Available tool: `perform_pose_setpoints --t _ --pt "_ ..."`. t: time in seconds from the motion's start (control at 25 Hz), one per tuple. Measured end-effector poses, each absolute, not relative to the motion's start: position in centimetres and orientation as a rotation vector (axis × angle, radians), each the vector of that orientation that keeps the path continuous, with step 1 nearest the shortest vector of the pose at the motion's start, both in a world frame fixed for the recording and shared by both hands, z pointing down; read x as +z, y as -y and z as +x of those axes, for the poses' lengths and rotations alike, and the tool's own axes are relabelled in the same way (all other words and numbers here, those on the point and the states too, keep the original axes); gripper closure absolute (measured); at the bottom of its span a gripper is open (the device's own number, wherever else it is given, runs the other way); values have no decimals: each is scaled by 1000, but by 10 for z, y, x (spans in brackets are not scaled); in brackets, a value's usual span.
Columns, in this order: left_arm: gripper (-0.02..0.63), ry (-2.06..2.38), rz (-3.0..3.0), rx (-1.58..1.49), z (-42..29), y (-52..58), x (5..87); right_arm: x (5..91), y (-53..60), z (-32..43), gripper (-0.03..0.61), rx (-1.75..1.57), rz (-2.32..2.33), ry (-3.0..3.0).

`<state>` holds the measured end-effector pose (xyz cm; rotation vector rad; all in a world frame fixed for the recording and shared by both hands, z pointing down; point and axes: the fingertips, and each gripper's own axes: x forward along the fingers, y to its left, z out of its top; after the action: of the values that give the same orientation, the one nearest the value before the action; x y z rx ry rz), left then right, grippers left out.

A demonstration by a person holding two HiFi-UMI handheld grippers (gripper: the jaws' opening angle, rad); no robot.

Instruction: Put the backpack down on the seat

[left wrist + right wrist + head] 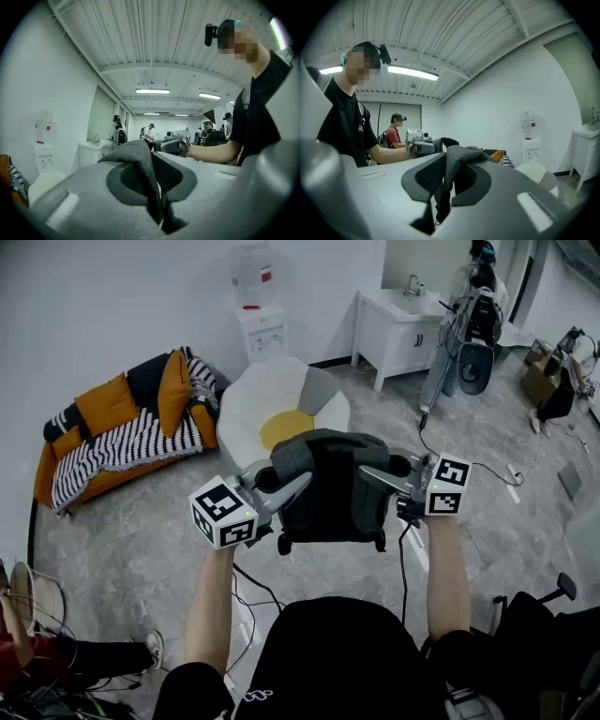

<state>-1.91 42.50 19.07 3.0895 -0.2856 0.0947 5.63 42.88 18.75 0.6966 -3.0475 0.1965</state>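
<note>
Backpack (330, 488): dark grey, hanging in the air in front of the person's chest, held up between both grippers, above the grey floor (131, 540). It is not on the seat.

Left gripper (296, 483): held level. Its fingers (84, 206) are nearly together and pinch a fold of the backpack's grey fabric.

Right gripper (371, 472): held level, facing the left one. Its fingers (525, 197) are likewise nearly together and pinch a fold of the same fabric.

Seat (258, 399): low, round and white with a yellow centre and a grey panel. It stands on the floor beyond the backpack, apart from it.

Orange sofa (103, 409): to the left of the seat, with a striped throw.

Water dispenser (260, 324): against the wall behind the seat.

White sink cabinet (398, 329): to the right of the dispenser.
</note>
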Motion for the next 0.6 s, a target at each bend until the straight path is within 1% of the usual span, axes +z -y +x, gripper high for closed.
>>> perform_pose_setpoints --t 0.6 --pt "581 254 3122 86 -5 -417 212 206 -422 71 541 159 701 3052"
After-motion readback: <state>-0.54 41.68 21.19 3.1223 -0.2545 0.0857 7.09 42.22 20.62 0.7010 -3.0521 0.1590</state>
